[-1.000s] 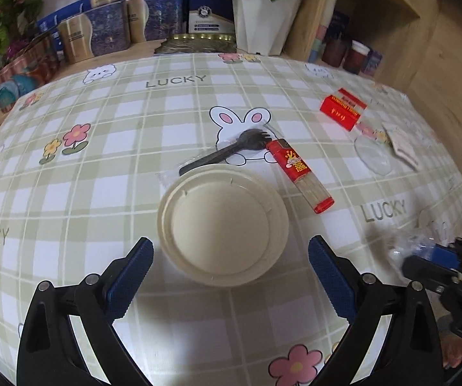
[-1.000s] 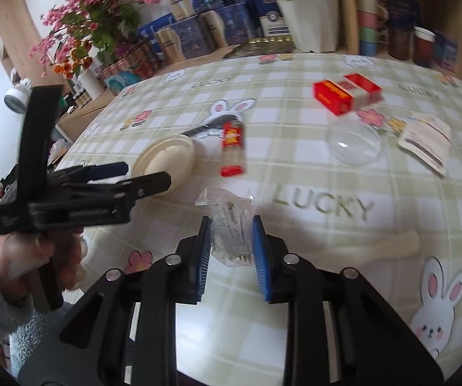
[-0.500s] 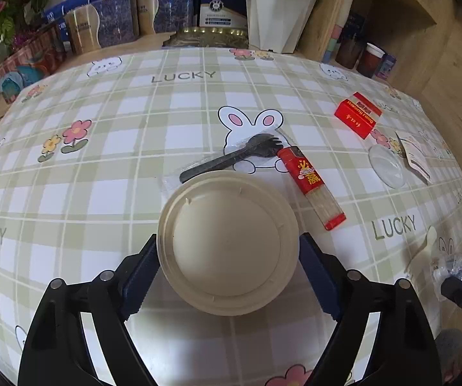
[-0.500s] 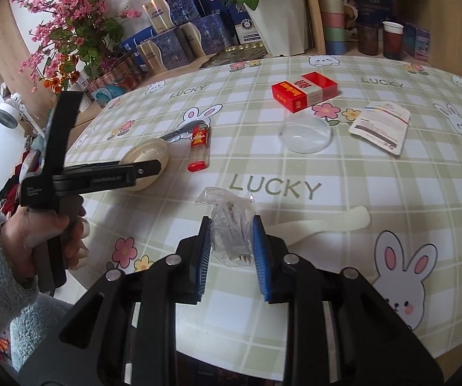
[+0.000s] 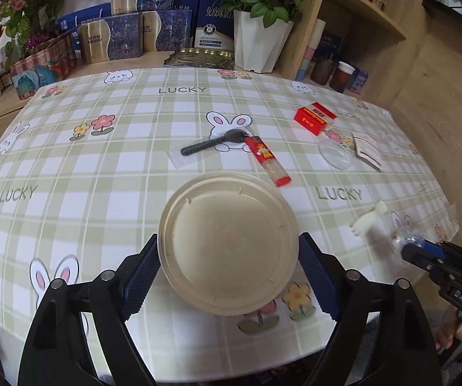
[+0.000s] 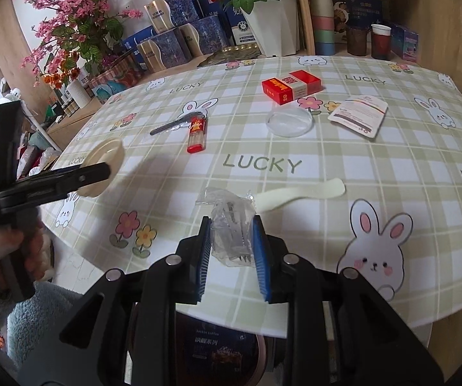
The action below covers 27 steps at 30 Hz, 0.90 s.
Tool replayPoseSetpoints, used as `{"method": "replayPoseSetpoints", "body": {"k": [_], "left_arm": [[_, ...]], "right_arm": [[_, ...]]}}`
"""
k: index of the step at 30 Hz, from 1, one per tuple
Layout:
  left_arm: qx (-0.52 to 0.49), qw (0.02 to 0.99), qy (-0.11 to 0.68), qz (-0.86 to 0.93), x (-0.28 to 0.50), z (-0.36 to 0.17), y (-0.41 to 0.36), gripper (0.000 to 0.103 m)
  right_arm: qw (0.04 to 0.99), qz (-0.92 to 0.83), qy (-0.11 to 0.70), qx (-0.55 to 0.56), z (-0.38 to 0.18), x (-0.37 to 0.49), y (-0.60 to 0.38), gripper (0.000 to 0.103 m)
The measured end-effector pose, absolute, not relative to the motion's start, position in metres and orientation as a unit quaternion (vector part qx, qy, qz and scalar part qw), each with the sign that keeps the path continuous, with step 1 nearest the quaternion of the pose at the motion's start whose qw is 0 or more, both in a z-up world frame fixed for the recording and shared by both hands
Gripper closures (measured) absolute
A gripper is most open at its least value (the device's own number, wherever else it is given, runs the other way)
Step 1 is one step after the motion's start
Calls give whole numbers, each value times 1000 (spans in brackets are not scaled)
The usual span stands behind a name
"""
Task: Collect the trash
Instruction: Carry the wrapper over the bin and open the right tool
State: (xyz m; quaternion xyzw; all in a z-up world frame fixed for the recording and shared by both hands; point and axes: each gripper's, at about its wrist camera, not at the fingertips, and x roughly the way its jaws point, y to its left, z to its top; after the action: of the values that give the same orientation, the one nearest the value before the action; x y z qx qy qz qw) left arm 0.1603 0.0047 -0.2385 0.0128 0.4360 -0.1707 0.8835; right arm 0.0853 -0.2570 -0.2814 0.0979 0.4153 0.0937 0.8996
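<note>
My left gripper (image 5: 228,268) is shut on a cream round bowl (image 5: 227,241) and holds it lifted above the table's near edge; the bowl also shows in the right wrist view (image 6: 105,167). My right gripper (image 6: 231,241) is shut on a crumpled clear plastic wrapper (image 6: 231,225), held above the table edge. On the table lie a black fork (image 5: 214,143), a red lighter (image 5: 268,160), a red box (image 5: 314,117), a clear lid (image 5: 334,157), a paper packet (image 5: 367,151) and a cream fork (image 6: 298,194).
The checked tablecloth (image 5: 102,177) covers a round table. Boxes, a white flower pot (image 5: 258,45) and cups stand on shelves behind. A bin with a dark bag (image 6: 224,353) sits below the table edge under my right gripper.
My left gripper closed on the bowl and lifted it back toward the near edge. My right gripper pulled back with the wrapper to beyond the table edge.
</note>
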Motion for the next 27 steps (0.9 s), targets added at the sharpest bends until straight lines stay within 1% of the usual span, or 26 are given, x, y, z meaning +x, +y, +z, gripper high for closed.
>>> {"method": "replayPoseSetpoints", "body": {"k": [13,27], "left_arm": [[15,887,424,-183,73,-229,9,21],[18,888,415,-196,22,-234,10,21]], "right_arm": [[892,117,431,77,-288,33,-234,75],[882,123,451,61,-309,-21,-223,75]]}}
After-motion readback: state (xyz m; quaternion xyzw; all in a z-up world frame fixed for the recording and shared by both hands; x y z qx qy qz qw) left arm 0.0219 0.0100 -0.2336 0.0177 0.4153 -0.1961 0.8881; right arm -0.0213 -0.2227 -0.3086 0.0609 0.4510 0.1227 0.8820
